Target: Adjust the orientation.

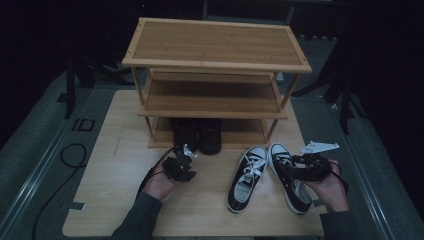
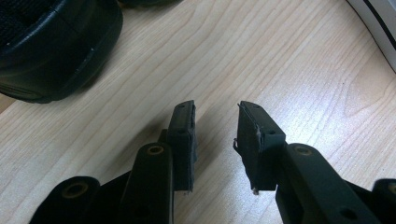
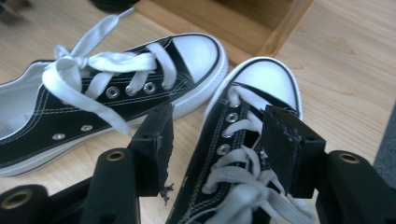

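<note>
A: Tabletop status: black shoes point(image 1: 197, 135) already on the rack's point(image 1: 215, 60) bottom shelf, both sneakers out front.

B: Your right gripper point(image 3: 215, 144) straddles the right sneaker point(image 1: 290, 177), jaws apart, no grip. Left gripper point(image 2: 215, 140) released, empty. Two sneakers left.

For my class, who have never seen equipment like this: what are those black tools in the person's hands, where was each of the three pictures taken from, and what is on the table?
A person holds a hand-operated claw in each hand; there is no robot arm. The high view looks down on the pale wooden table. The other two pictures come from cameras riding on each claw, looking along its two black jaws.

On the table stands a three-tier bamboo shoe rack with a pair of dark shoes on its bottom shelf. In front lie two black canvas sneakers with white laces.

The left claw is open over bare wood, holding nothing. The right claw straddles the right-hand sneaker; its jaws stand apart and do not appear to be pressing on it.
</note>
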`<state>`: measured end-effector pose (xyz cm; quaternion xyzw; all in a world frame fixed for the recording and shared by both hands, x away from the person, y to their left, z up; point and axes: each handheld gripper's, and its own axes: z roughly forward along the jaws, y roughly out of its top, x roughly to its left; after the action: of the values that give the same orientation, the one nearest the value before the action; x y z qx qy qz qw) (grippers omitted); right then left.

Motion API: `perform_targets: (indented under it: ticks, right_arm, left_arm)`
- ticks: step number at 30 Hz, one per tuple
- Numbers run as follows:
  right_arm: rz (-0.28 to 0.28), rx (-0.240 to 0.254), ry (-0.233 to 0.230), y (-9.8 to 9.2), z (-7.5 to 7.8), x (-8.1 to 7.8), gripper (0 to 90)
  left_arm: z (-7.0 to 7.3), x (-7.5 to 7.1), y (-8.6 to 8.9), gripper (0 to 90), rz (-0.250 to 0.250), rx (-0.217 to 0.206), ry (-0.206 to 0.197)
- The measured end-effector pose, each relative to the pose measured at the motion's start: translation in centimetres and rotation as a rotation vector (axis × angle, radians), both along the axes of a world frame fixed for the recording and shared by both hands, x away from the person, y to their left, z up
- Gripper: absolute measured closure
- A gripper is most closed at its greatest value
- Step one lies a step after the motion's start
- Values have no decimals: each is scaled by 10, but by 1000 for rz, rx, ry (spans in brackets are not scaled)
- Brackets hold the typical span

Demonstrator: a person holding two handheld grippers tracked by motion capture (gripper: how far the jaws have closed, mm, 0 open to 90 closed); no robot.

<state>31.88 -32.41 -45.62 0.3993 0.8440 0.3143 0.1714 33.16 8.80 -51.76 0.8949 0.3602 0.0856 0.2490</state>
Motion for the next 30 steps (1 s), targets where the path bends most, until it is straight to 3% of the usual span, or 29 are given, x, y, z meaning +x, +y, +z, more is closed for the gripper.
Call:
perform_targets:
  ticks: [14,30]
  right_arm:
    - [63,-11,52,20,-4,-3,371]
    - [112,-26,89,48,-10,-5,207]
  left_arm:
    - [-1,-1,3,664,12,2,3]
    - [-1,-3,4,661,14,-4,6]
